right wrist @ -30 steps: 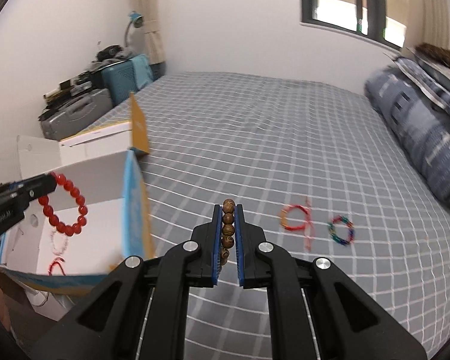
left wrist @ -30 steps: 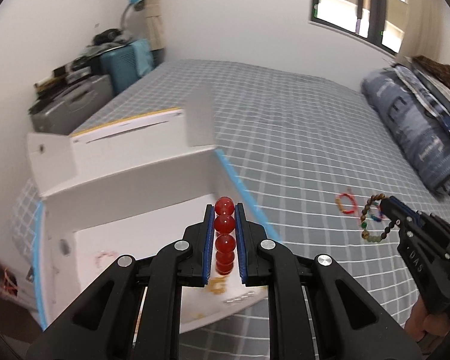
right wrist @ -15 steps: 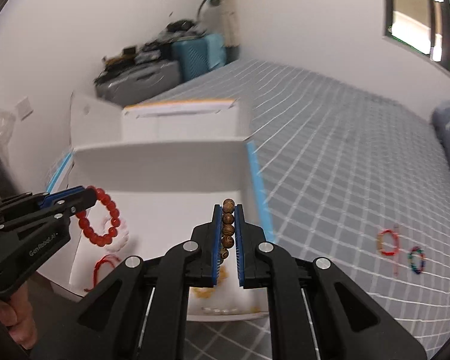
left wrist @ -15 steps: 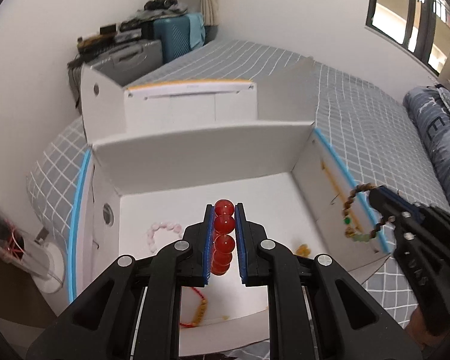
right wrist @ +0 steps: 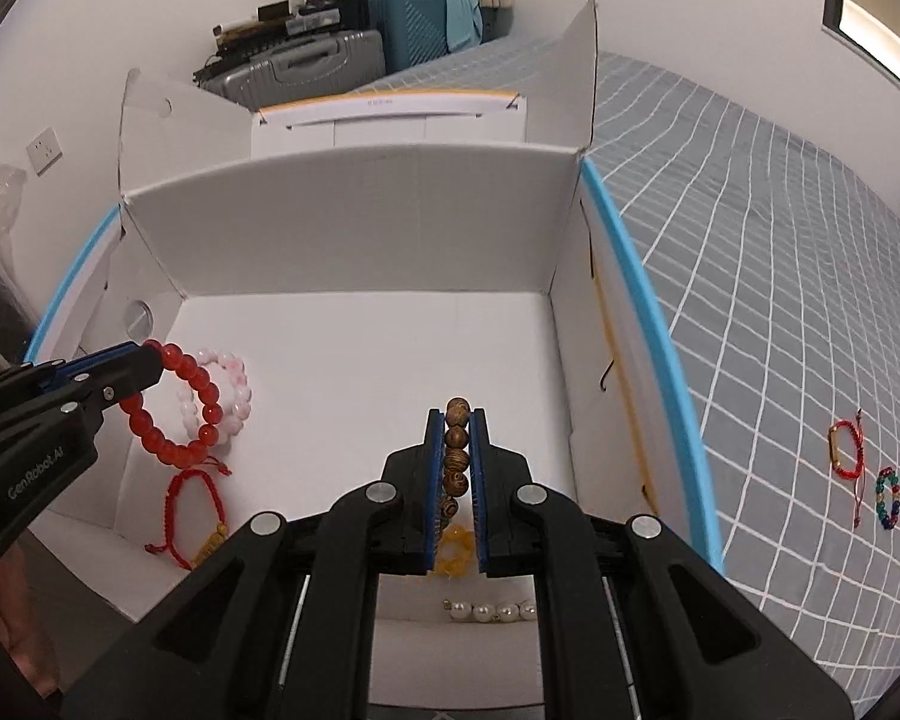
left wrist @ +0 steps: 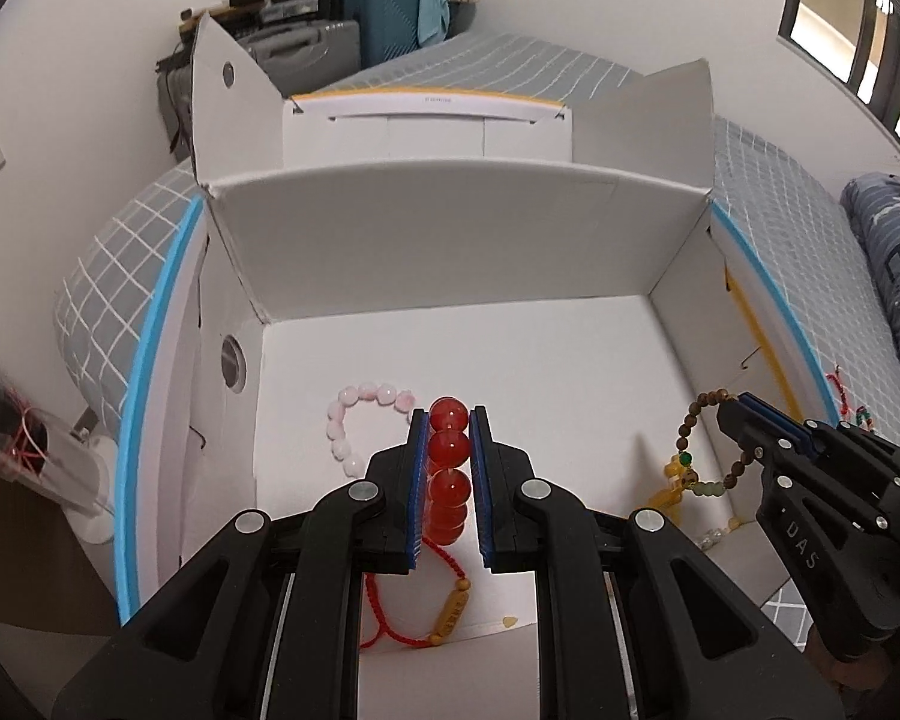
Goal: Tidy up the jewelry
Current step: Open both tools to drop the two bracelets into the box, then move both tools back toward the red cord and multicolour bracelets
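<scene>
An open white box stands on the bed edge. My left gripper is shut on a red bead bracelet and holds it over the box's left side. My right gripper is shut on a brown wooden bead bracelet over the box's right side. Inside the box lie a pink bead bracelet, a red cord bracelet, a yellow bead piece and a pearl strand.
On the grey checked bed cover to the right of the box lie a red cord bracelet and a multicoloured bead bracelet. Suitcases stand by the far wall. A folded blue quilt lies at far right.
Both grippers have swung left from the bed to above the open box and come lower over its floor, each still holding its bracelet.
</scene>
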Tool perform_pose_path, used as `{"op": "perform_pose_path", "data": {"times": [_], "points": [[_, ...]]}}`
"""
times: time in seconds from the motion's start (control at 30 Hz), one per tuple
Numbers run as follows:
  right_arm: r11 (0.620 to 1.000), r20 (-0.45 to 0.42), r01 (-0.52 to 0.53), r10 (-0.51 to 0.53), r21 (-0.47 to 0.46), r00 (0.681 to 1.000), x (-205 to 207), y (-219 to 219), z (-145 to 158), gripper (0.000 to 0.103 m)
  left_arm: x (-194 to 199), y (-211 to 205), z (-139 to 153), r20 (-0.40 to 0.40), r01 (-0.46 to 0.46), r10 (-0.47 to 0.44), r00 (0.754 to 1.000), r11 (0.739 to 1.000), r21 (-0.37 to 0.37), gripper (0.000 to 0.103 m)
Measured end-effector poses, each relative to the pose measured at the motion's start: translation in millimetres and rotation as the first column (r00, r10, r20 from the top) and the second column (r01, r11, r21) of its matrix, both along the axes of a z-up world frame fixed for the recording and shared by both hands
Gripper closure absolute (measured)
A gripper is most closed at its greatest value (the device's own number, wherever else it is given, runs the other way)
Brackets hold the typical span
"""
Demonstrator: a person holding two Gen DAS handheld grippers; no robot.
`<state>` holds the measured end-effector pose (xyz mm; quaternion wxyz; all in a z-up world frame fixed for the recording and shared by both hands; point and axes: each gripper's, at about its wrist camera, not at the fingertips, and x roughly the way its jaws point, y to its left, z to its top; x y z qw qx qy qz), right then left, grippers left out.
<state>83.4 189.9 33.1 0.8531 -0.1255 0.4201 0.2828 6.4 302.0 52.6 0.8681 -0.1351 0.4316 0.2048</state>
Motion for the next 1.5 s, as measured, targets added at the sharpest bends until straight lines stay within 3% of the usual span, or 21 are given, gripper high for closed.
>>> {"op": "perform_pose_path", "data": {"times": [0.43, 0.5, 0.57, 0.63, 0.67, 0.7, 0.73, 0.8, 1.03, 1.17, 1.5], "points": [[1.0, 0.004, 0.002, -0.002, -0.011, 1.0, 0, 3, -2, 0.094, 3, -1, -5, -0.023, 0.001, -0.001, 1.0, 1.0, -0.015, 0.088], [1.0, 0.007, -0.001, 0.001, -0.002, 1.0, -1, 3, 1, 0.078, 1, 0, -2, -0.013, -0.008, 0.008, 1.0, 1.0, -0.012, 0.087], [1.0, 0.016, 0.001, -0.001, 0.013, 1.0, -5, 0, 6, 0.066, -3, -1, 3, -0.005, -0.015, 0.015, 1.0, 1.0, -0.005, 0.078], [1.0, 0.041, 0.024, -0.024, 0.008, 0.999, -8, -3, 12, 0.05, -8, -3, 10, 0.017, -0.032, 0.032, 0.999, 0.999, 0.01, 0.054], [0.999, 0.064, 0.04, -0.04, 0.004, 0.997, -10, -6, 16, 0.039, -10, -3, 13, 0.026, -0.039, 0.039, 0.999, 0.999, 0.018, 0.051], [0.999, 0.08, 0.047, -0.048, 0.005, 0.996, -12, -8, 19, 0.031, -12, -4, 16, 0.032, -0.046, 0.045, 0.998, 0.999, 0.024, 0.041], [0.998, 0.1, 0.058, -0.058, 0.001, 0.993, -14, -10, 22, 0.029, -14, -5, 19, 0.043, -0.056, 0.054, 0.998, 0.998, 0.03, 0.028], [0.998, 0.118, 0.068, -0.068, 0.001, 0.991, -15, -15, 27, 0.021, -18, -8, 25, 0.07, -0.064, 0.061, 0.996, 0.997, 0.043, 0.022], [0.995, 0.122, 0.098, -0.101, 0.036, 0.987, -15, -37, 36, 0.014, -21, -25, 40, 0.119, -0.062, 0.053, 0.991, 0.995, 0.076, 0.008], [0.992, 0.13, 0.111, -0.118, 0.054, 0.985, -16, -52, 41, 0.008, -20, -32, 42, 0.124, -0.059, 0.048, 0.991, 0.995, 0.086, 0.006], [0.975, 0.204, 0.21, -0.221, 0.076, 0.954, -12, -127, 58, 0.008, 8, -77, 48, 0.123, 0.028, -0.043, 0.991, 0.992, 0.122, 0.006]]}}
